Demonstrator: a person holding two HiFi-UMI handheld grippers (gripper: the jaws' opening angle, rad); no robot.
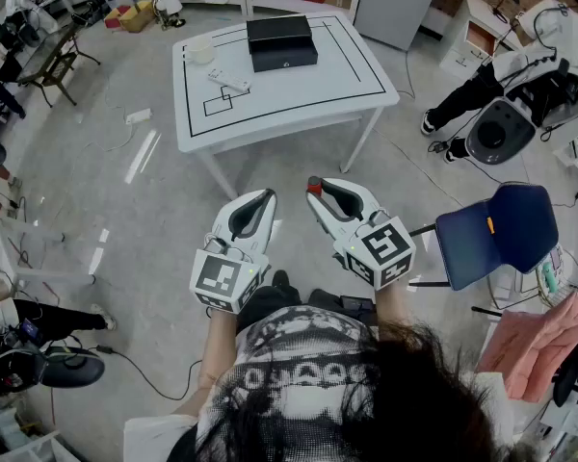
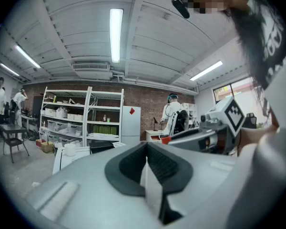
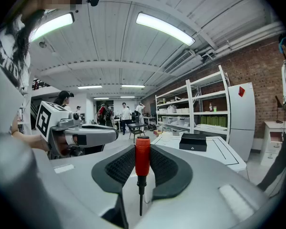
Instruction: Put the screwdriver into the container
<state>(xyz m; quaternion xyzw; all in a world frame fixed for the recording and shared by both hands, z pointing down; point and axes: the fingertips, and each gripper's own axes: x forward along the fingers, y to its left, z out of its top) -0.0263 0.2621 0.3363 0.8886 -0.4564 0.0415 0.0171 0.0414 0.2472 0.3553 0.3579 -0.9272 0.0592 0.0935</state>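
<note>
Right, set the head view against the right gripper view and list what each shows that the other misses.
Head view only: the blue padded chair and the pink cloth. Right gripper view only: the red-handled screwdriver's thin dark shaft and the ceiling light strips. Both: the white table with the black rectangular box, the left gripper, and the right gripper, its jaws shut on the screwdriver's red handle.

Red-handled screwdriver [image 3: 142, 168] between jaws, handle outward; black container [image 1: 282, 43] on white table [image 1: 356, 75].
</note>
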